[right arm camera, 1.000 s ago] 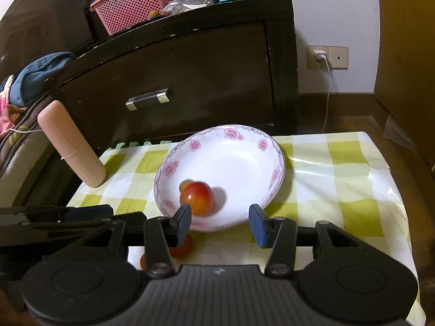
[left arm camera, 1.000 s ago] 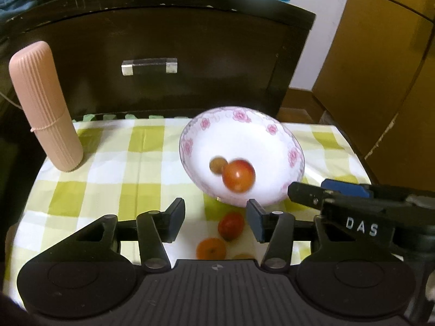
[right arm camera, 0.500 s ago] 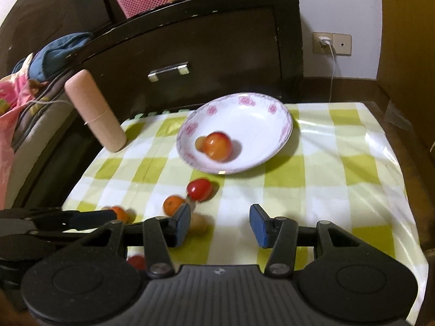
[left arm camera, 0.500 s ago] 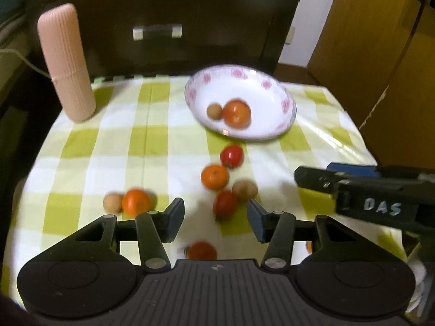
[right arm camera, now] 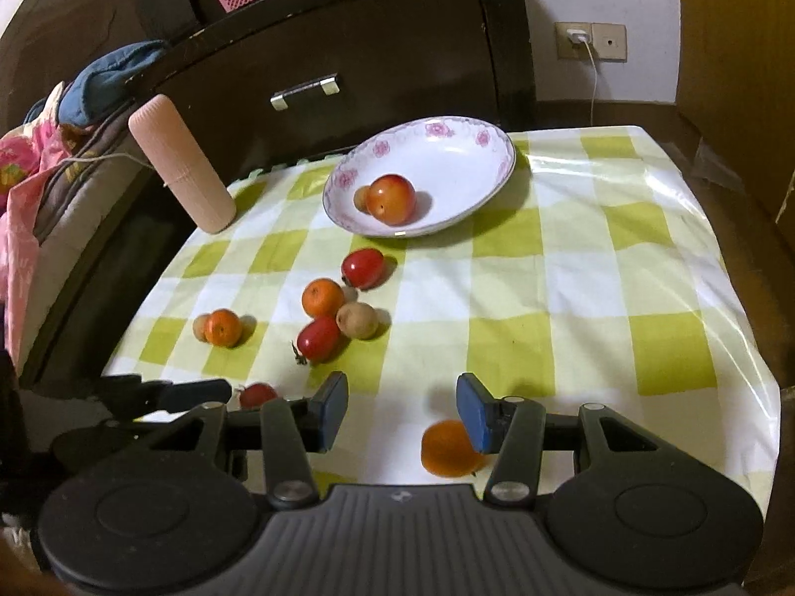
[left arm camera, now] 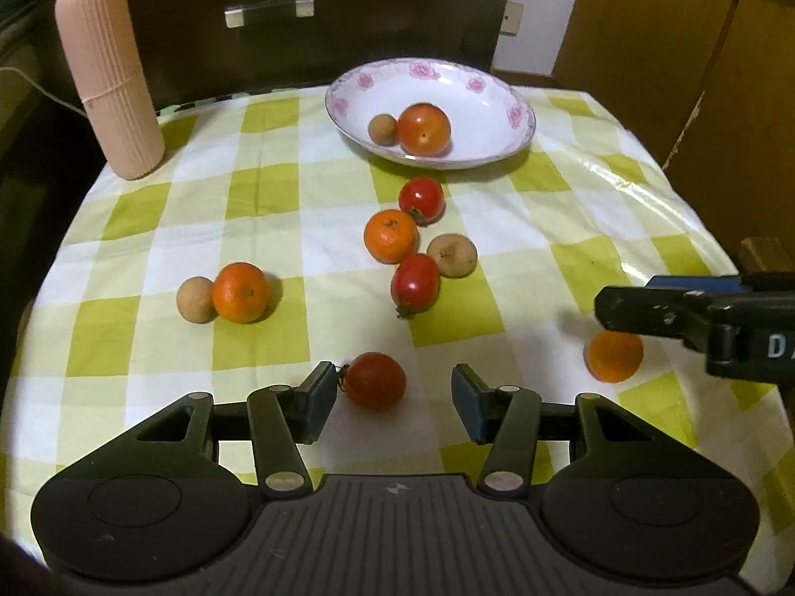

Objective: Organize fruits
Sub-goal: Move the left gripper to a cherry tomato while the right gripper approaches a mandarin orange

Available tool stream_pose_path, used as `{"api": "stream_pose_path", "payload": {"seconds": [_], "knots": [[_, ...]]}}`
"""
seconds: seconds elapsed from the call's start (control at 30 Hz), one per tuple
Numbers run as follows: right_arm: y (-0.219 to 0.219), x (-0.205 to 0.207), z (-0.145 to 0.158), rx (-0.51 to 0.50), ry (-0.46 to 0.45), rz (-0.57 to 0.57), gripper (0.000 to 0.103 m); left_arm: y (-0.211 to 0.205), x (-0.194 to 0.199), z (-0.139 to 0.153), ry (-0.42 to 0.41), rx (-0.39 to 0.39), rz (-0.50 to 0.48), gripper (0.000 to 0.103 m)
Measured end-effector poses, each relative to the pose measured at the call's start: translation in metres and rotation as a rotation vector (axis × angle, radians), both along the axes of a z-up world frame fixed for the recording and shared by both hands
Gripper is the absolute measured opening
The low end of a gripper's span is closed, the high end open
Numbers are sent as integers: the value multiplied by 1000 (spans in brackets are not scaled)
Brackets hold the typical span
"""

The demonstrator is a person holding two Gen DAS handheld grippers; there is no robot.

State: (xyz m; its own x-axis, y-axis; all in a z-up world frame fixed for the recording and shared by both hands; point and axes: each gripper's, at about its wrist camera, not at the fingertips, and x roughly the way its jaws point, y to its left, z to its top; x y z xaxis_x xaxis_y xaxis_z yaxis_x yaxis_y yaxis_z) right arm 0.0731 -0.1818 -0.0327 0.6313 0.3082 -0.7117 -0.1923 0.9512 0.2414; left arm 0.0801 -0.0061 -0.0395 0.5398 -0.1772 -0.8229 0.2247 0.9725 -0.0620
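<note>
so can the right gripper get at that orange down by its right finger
Probably yes: the right gripper is open, and the orange sits alone on the tablecloth, partly behind one finger. A small shift right should centre it.

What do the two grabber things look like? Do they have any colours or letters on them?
Both are black plastic. The left gripper and right gripper each have two jointed fingers tipped with blue pads, silver rivets at the joints, a ribbed grey panel in the middle and a round disc at each side. Seen from the left camera, the right gripper's side carries white letters, cut off at the edge.
</note>
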Motion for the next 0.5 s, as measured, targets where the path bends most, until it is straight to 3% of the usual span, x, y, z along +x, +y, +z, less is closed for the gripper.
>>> {"api": "stream_pose_path", "payload": {"seconds": [0.23,0.43,0.5], "knots": [[-14,5,-5,2,11,-26,47,-1,4,-12,7,25,18,51],[-19,8,-10,1,34,-39,47,-3,4,-13,1,29,10,50],[-19,8,-10,-9,39,-34,47,-4,4,-12,-2,40,4,42]]}}
